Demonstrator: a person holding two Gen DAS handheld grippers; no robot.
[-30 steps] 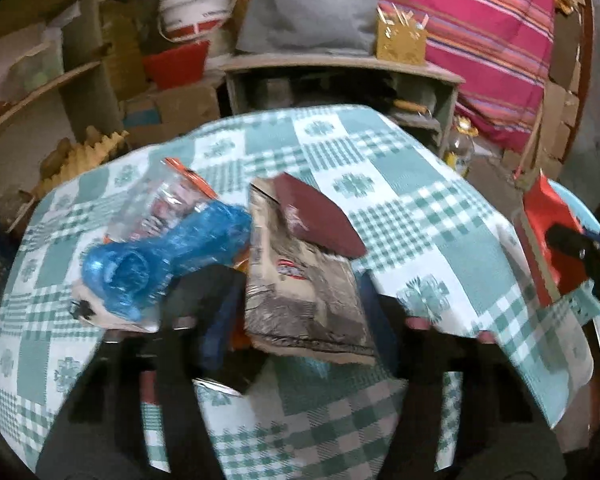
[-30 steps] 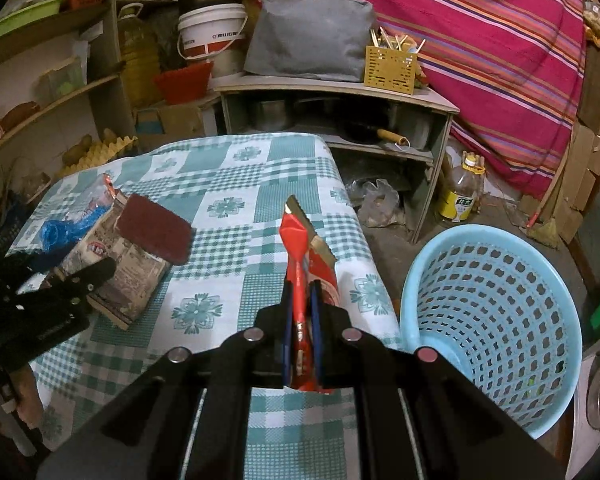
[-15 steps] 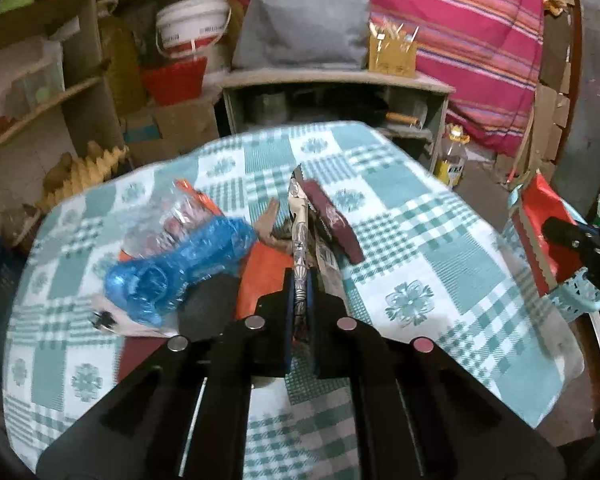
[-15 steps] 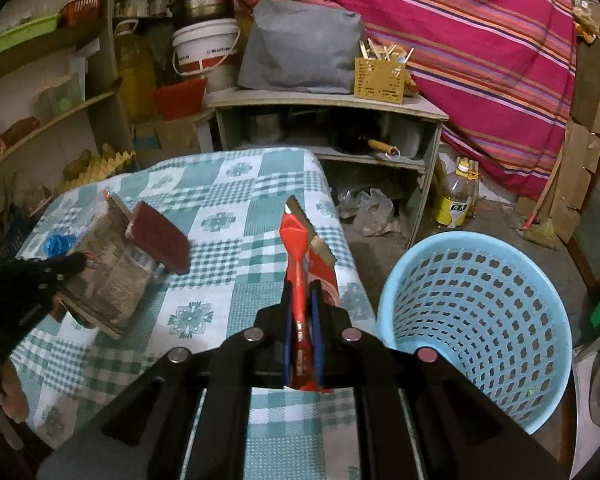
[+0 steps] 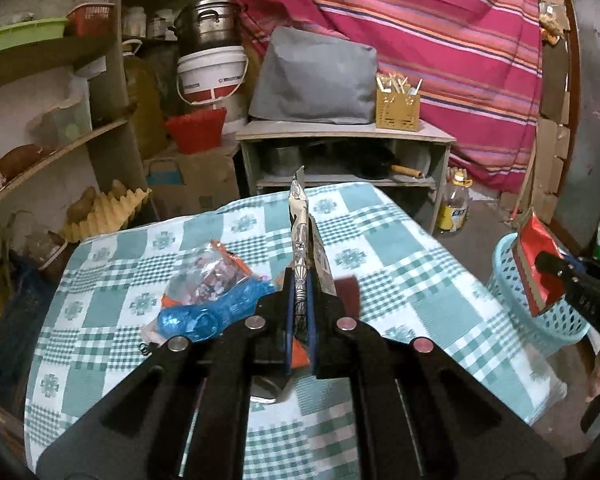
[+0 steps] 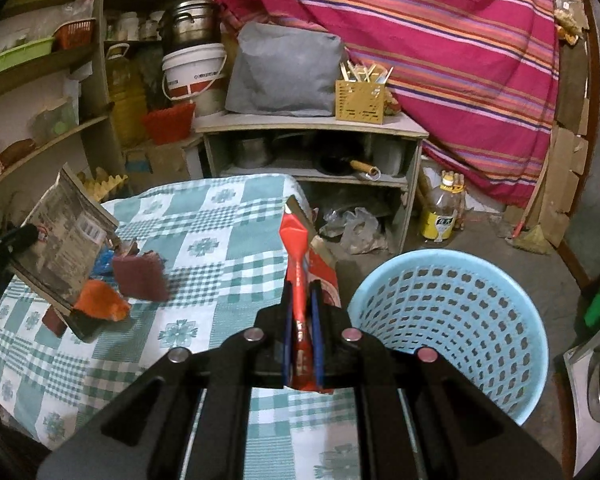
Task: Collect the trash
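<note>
Both hands are carrying trash off the worktop [image 5: 400, 264] toward the blue basket [image 6: 452, 320] standing on the floor just beside it. The right tongs [image 6: 300, 320] are clamped on a red wrapper [image 6: 296, 248], holding it edge-on near the basket's rim but not yet over its mouth. The left tongs [image 5: 299, 304] are clamped on a printed brown-and-silver packet [image 5: 300, 224], holding it up off the checked cloth; a dark red piece [image 6: 140, 276] appears to be hanging beside it — whether it is caught with the packet or falling cannot be told.

The next move probably calls for swinging the red wrapper over the basket and parting the tongs, with the left hand following across the worktop.

A second ago the left tongs were standing apart around the packet as it lay flat; they have closed on it and the packet is now raised on edge. The basket is also looming larger ahead of the right tongs. A blue plastic piece [image 5: 212, 312] and a clear bag [image 5: 208, 276] are still lying on the cloth.
</note>
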